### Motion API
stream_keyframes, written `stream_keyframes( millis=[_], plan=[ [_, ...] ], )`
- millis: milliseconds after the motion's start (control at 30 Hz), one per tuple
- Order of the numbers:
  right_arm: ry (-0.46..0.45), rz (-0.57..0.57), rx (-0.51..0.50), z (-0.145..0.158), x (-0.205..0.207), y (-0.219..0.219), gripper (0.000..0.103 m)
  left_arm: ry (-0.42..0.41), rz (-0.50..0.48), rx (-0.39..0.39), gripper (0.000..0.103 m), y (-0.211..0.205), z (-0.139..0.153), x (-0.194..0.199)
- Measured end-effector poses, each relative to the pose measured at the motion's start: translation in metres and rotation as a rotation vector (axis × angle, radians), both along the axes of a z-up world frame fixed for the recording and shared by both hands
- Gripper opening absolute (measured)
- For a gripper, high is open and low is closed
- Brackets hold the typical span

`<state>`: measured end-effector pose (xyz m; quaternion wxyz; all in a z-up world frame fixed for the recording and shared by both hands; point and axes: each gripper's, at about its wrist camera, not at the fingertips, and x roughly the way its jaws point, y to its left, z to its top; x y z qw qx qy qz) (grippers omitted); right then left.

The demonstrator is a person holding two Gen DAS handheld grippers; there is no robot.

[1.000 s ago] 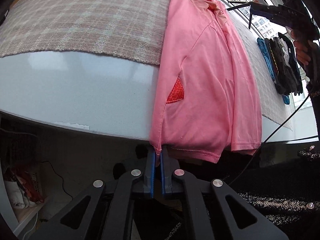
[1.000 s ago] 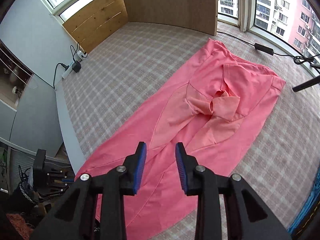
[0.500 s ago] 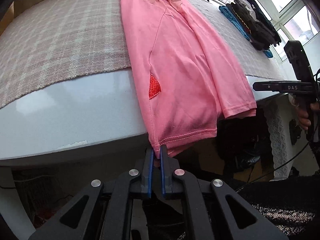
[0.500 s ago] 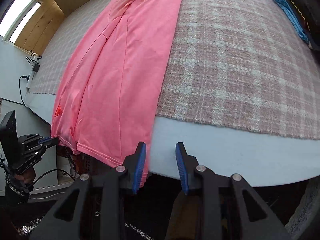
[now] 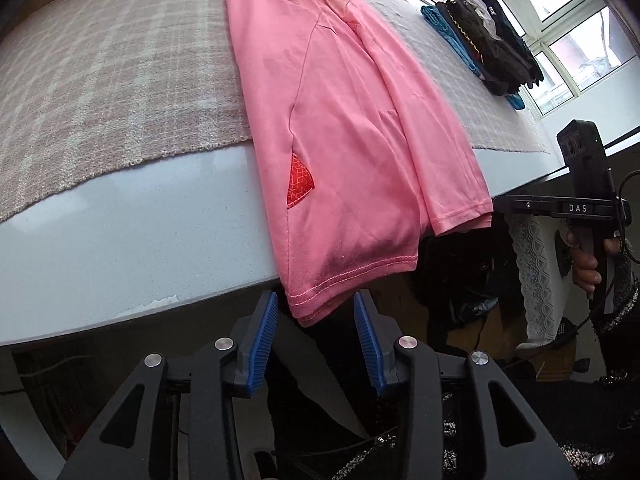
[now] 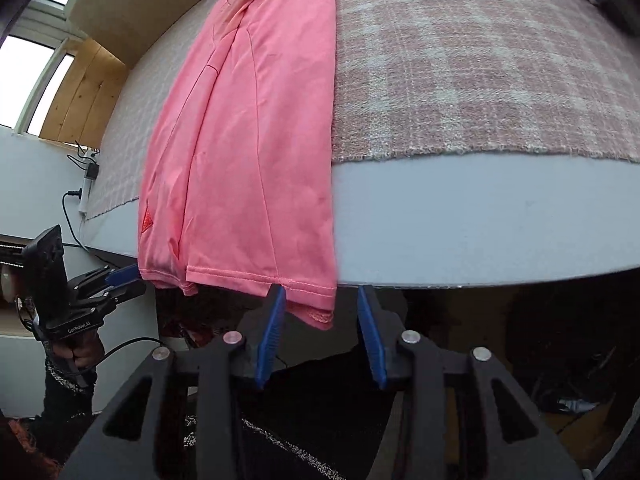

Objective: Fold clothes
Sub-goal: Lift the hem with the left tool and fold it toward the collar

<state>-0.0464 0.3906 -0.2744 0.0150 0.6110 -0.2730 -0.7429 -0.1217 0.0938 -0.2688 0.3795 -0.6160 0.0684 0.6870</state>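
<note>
Nearby, a dark clothes stack (image 5: pixel 492 44) lies well apart from the pink shirt (image 5: pixel 352 128)

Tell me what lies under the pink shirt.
The pink shirt rests on the plaid cloth and the bare grey table edge; its hem hangs past that edge. Anything directly beneath the fabric is covered and cannot be seen.
</note>
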Motion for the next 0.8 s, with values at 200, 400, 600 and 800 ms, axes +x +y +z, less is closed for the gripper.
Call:
stream_keyframes(
  millis=[200, 400, 600, 800],
  plan=[
    [-0.027, -0.005, -0.028, -0.004, -0.007, -0.005, 0.037, -0.036, 0.003, -0.021, 0.036, 0.005, -0.005, -0.005],
    [-0.059, 0.013, 0.018, -0.002, -0.020, -0.022, 0.010, -0.037, 0.002, -0.013, 0.004, 0.007, -0.004, -0.007],
    [-0.030, 0.012, -0.008, 0.008, -0.018, -0.020, 0.003, -0.017, -0.019, 0.024, 0.003, 0.003, 0.014, -0.005],
    [0.039, -0.068, -0.165, 0.039, -0.024, 0.009, 0.002, -0.028, 0.005, 0.102, 0.003, 0.005, 0.056, -0.037]
  ],
)
